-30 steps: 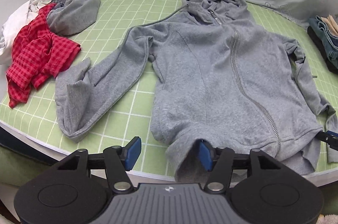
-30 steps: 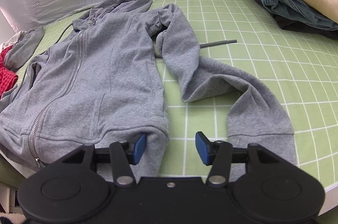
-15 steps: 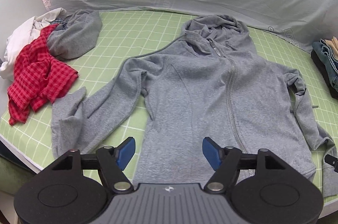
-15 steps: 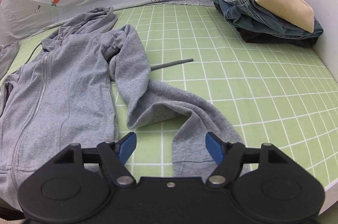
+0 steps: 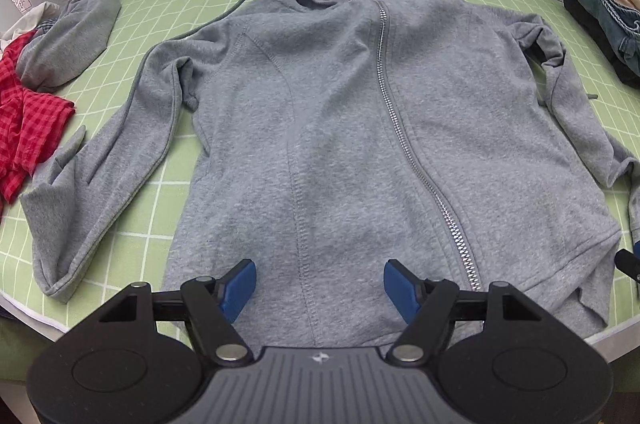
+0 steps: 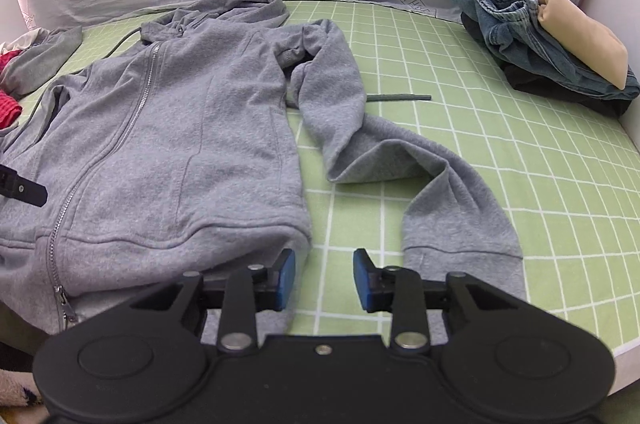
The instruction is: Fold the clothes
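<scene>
While both tools are angled steeply down at the near edge of the tabletop, the left tool is held with its blue pads spread wide above the bottom hem of the grey hoodie, and no cloth is seen pinched between them. The right tool is set at the hoodie's near right corner; its jaws have just been closing, a narrow gap is left between the pads, and only green grid is seen in that gap, with the hem corner just beside the left-hand pad. The hoodie is laid flat, front up and zipped, hood away from the tools, sleeves out to either side. Red checked cloth is piled beyond the left sleeve, and folded jeans are stacked well apart at the far right.
</scene>
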`<state>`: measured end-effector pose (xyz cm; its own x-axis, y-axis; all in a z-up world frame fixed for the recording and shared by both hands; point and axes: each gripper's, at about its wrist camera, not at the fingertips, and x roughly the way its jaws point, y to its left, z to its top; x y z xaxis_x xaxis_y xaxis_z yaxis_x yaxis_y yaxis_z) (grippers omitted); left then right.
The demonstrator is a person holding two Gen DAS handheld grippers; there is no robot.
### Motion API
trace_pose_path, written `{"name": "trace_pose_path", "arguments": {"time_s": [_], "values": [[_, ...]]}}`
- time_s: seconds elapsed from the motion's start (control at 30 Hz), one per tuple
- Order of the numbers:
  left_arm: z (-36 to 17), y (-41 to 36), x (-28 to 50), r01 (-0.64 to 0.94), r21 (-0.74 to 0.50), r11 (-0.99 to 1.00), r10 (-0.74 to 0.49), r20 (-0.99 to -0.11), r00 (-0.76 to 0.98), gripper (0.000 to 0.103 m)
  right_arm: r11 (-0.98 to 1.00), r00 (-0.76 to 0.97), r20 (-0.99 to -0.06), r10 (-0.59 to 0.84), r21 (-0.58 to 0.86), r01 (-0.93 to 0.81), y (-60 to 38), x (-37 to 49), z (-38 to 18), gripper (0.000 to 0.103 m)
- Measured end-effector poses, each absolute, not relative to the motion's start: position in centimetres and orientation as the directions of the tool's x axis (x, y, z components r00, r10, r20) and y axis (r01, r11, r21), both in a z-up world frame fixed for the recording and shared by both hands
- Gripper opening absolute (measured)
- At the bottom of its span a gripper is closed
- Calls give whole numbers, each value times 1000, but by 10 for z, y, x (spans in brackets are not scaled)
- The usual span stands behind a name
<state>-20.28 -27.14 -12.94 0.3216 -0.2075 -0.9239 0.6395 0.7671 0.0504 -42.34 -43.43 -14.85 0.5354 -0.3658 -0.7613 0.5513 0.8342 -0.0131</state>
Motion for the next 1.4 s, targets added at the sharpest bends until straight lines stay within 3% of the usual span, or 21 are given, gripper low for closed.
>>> {"name": "trace_pose_path", "arguments": {"time_s": [0.27, 0.5, 0.53, 0.57, 0.6, 1.0, 1.2, 1.27, 1.3, 1.33, 1.37, 1.4], "values": [[-142, -248, -196, 701, 26, 713, -238, -931, 276, 72, 867, 555, -751, -358, -47, 496, -377, -407, -154, 31], [-152, -241, -197, 763, 14, 646, -281, -925, 256, 72, 830, 510, -730, -455, -140, 540, -365, -387, -173, 30], [-152, -240, -196, 769, 9, 640, -290, -923, 252, 72, 823, 507, -725, -466, -144, 550, -365, -385, -174, 23], [-152, -239, -196, 774, 4, 633, -297, -922, 247, 72, 811, 501, -723, -476, -139, 568, -365, -384, -174, 10], [-152, -238, -196, 782, 0, 624, -304, -921, 242, 73, 798, 496, -721, -485, -132, 588, -365, -383, -174, 6], [-155, -232, -189, 815, -43, 577, -345, -918, 196, 76, 549, 371, -672, -642, -65, 833, -364, -435, -156, 1], [-155, -230, -189, 823, -50, 566, -356, -915, 189, 80, 575, 374, -687, -623, -78, 814, -356, -429, -163, 6], [-156, -230, -189, 825, -53, 562, -359, -914, 186, 80, 587, 363, -689, -628, -112, 802, -353, -423, -167, 29], [-156, -230, -189, 826, -54, 560, -361, -914, 185, 80, 592, 365, -689, -627, -117, 797, -353, -422, -168, 30], [-156, -229, -189, 828, -55, 559, -363, -913, 184, 80, 599, 370, -688, -624, -116, 792, -353, -421, -168, 19], [-155, -229, -188, 828, -58, 558, -365, -913, 182, 80, 605, 376, -688, -621, -116, 788, -354, -421, -168, 1], [-154, -228, -188, 827, -63, 559, -367, -913, 178, 80, 598, 374, -679, -632, -119, 793, -353, -422, -166, 1]]}}
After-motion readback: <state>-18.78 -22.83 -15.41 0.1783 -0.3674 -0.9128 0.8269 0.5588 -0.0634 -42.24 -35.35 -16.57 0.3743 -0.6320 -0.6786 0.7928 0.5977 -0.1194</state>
